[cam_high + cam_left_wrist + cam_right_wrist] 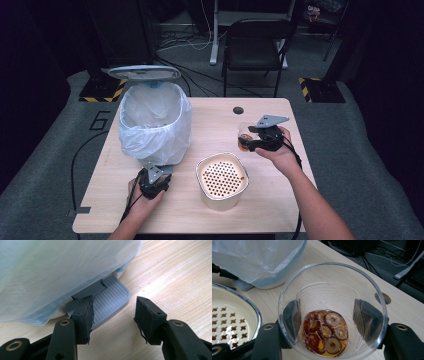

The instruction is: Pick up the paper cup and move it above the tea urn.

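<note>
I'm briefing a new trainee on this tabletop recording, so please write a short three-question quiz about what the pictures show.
1. True or false: the lid of the lined bin stands open.
2. What do the right tongs hold? A) a clear cup with sliced fruit in amber liquid B) an empty mug C) a spoon
3. Fill in: one jaw of the left tongs rests on the bin's grey ribbed ____.

Key: 1 true, the lid is raised behind the bag. 2 A, the jaws press the cup's sides. 3 pedal. The perforated cream container stands between the two hands on the table.
</note>
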